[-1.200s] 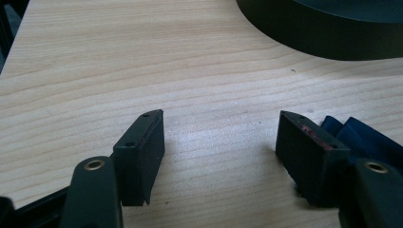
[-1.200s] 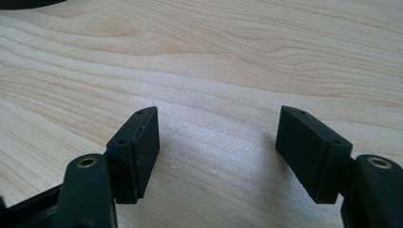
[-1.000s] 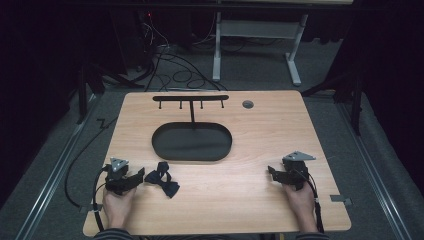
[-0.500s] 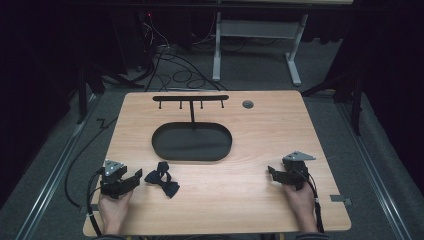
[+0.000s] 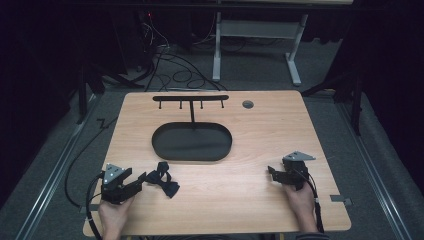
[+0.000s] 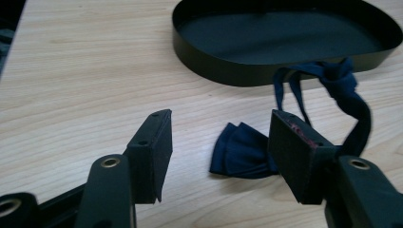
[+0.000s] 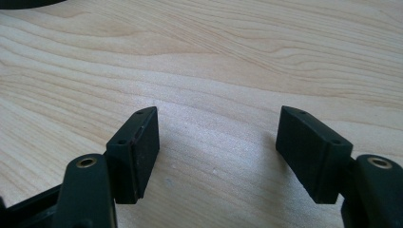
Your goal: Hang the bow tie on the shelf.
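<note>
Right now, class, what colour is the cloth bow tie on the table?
Dark navy blue bow tie, clearest in the left gripper view.

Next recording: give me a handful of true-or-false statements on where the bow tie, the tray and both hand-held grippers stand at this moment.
1. The bow tie lies inside the tray. False: it lies on the table, in front of the tray.
2. The left hand-held gripper is clamped on the bow tie. False: its jaws are apart, and the tie lies on the table just beyond them.
3. The right hand-held gripper is open with nothing between its jaws. True.
4. A rack with hooks stands at the tray's far side. True.
5. The tray holds nothing. True.
</note>
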